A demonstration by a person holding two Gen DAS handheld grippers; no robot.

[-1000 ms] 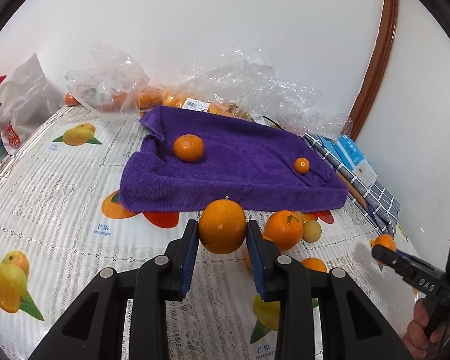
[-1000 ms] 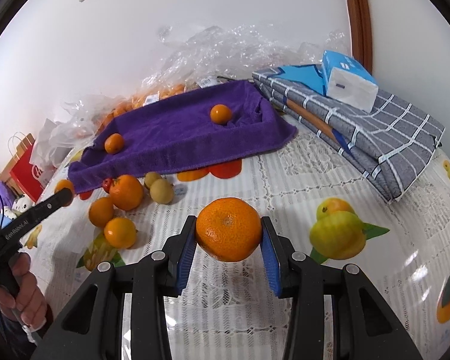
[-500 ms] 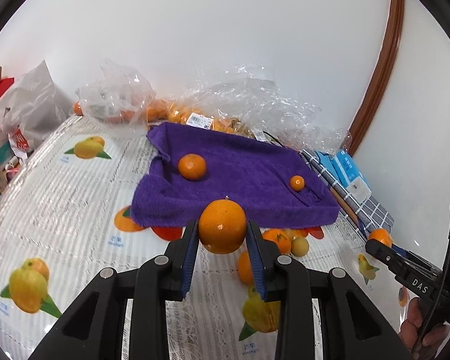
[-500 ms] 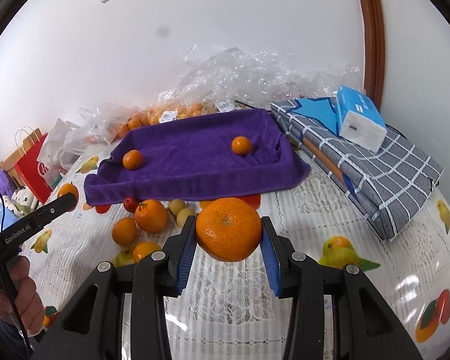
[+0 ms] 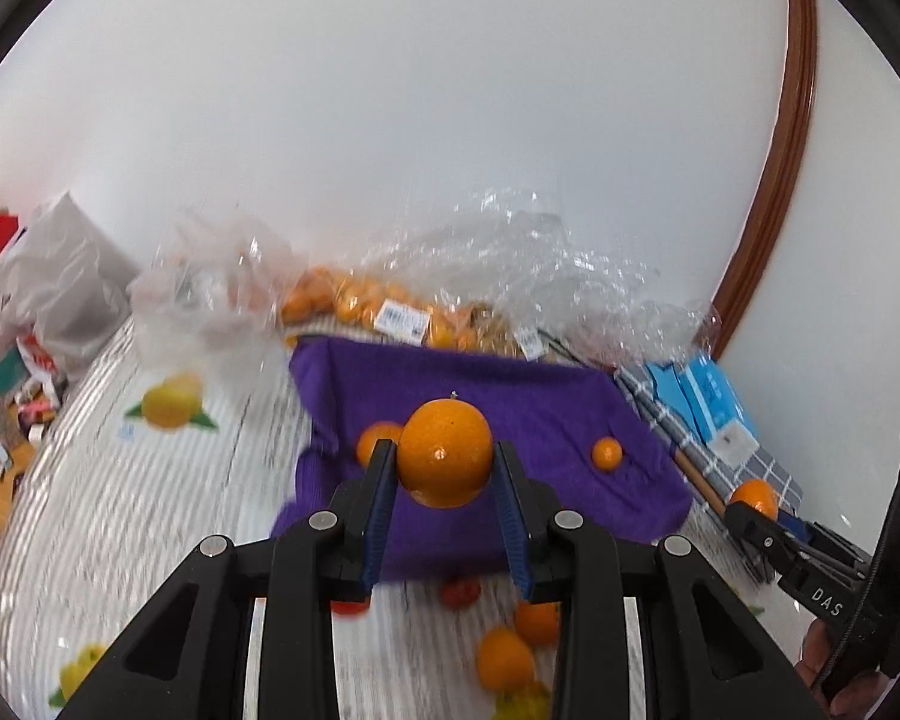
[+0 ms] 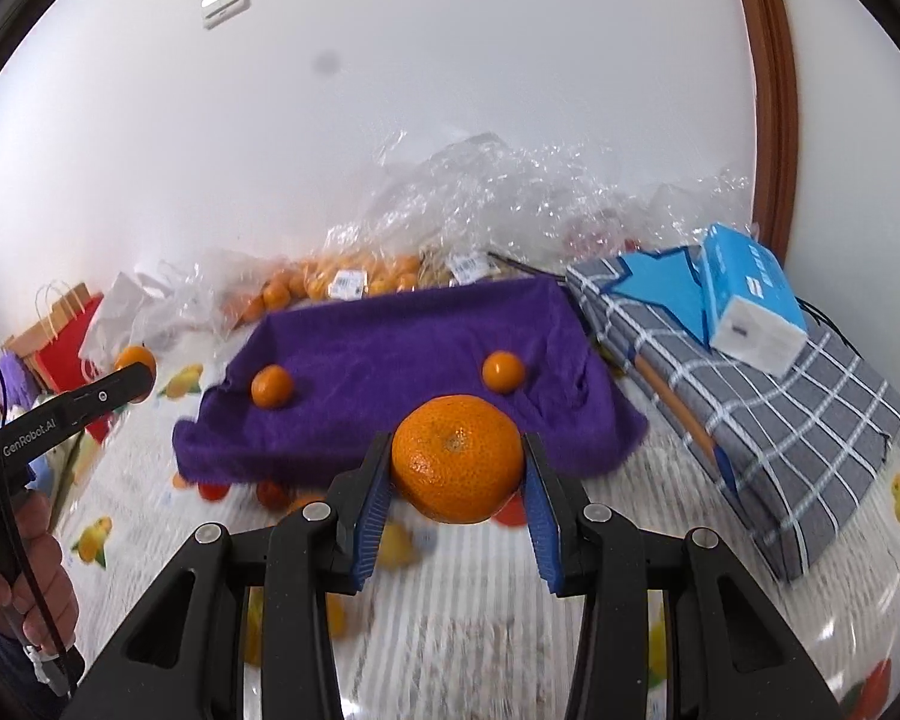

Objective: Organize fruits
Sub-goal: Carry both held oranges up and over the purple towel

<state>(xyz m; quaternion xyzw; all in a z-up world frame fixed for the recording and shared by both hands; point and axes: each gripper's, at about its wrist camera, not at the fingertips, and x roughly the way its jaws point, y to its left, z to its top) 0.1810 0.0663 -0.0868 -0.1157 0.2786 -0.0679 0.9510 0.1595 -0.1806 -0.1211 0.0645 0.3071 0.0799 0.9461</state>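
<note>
My left gripper (image 5: 445, 468) is shut on an orange (image 5: 447, 451) and holds it in the air before the purple towel (image 5: 510, 402). My right gripper (image 6: 456, 468) is shut on a larger mandarin (image 6: 457, 457), also raised in front of the purple towel (image 6: 402, 348). Two small oranges lie on the towel, one at the left (image 6: 272, 385) and one at the right (image 6: 503, 370). Several loose oranges (image 5: 504, 657) and small red fruits (image 5: 461, 592) lie on the tablecloth below the towel's front edge.
Clear plastic bags of oranges (image 5: 384, 306) lie behind the towel against the wall. A folded grey checked cloth (image 6: 768, 390) with a blue tissue pack (image 6: 750, 306) is at the right. A red paper bag (image 6: 60, 336) stands at the left.
Both grippers have risen and tilted up with their fruit still held, so the towel and the loose fruit now sit lower in both views.
</note>
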